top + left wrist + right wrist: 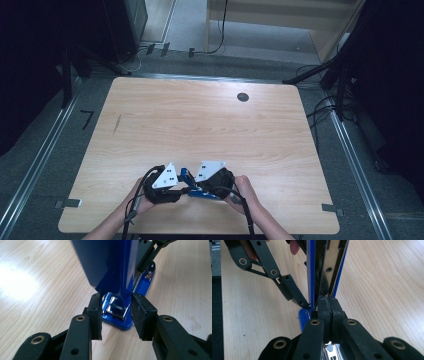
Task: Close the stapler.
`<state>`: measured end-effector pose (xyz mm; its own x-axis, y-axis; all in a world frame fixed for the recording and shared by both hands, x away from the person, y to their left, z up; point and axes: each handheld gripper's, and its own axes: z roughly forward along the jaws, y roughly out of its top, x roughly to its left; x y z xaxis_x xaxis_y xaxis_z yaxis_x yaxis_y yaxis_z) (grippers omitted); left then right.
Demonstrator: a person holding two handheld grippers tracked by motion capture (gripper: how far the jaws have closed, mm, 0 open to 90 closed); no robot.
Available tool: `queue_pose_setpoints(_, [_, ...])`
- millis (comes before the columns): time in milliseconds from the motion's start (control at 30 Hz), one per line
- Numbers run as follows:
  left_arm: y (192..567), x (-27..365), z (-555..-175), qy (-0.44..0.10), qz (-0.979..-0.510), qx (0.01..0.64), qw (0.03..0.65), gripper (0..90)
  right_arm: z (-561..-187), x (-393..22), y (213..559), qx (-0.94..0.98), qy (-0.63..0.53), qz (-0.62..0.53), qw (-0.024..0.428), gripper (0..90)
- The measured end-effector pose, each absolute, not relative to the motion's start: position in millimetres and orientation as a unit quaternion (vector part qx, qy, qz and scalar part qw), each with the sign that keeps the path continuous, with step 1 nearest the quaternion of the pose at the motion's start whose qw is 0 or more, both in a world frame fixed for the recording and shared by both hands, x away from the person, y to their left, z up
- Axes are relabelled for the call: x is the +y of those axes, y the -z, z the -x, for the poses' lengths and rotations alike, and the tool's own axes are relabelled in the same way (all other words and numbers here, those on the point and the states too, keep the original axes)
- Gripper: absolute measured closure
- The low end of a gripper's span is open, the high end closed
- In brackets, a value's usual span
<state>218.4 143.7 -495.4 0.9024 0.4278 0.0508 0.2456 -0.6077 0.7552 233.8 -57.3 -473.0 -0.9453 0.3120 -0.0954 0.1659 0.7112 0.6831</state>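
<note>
A blue stapler with a chrome magazine stands opened near the table's front edge, between both hands. My left gripper has its pads on either side of the raised blue cover, touching it. In the high view the left gripper comes in from the left. My right gripper has its pads pressed together at the foot of the chrome magazine. In the high view the right gripper is on the stapler's right. One left finger touches the blue side in the right gripper view.
The light wooden table has a dark round cable hole near its far edge. Black stands and cables sit on the floor at the left, right and back.
</note>
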Motion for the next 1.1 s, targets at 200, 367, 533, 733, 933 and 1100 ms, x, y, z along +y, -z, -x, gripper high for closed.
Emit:
queue_pose_setpoints(200, [495.1,138.8,-218.2,-0.118,-0.887,0.189,0.405,63.7,-233.7,-62.8,472.3,0.918,-0.357,-0.136,0.104,90.0])
queue_pose_setpoints(367, [495.9,134.0,-218.2,-0.118,-0.885,0.186,0.41,64.2,-232.9,-68.7,472.1,0.918,-0.355,-0.141,0.105,90.0])
queue_pose_setpoints(533, [496.4,133.0,-218.3,-0.116,-0.886,0.187,0.408,64.2,-232.1,-69.4,472.3,0.918,-0.356,-0.142,0.106,90.0])
queue_pose_setpoints(733, [496.8,130.1,-217.8,-0.118,-0.886,0.188,0.408,64.7,-231.2,-75.4,467.9,0.913,-0.364,-0.15,0.103,90.0])
queue_pose_setpoints(933, [496.8,127.6,-217.0,-0.121,-0.887,0.19,0.404,64.9,-229.9,-79.3,465.2,0.912,-0.365,-0.156,0.102,90.0])
queue_pose_setpoints(1100, [497.8,126.1,-217.6,-0.118,-0.886,0.193,0.404,64.9,-228.8,-82.3,463.6,0.911,-0.366,-0.158,0.104,90.0])
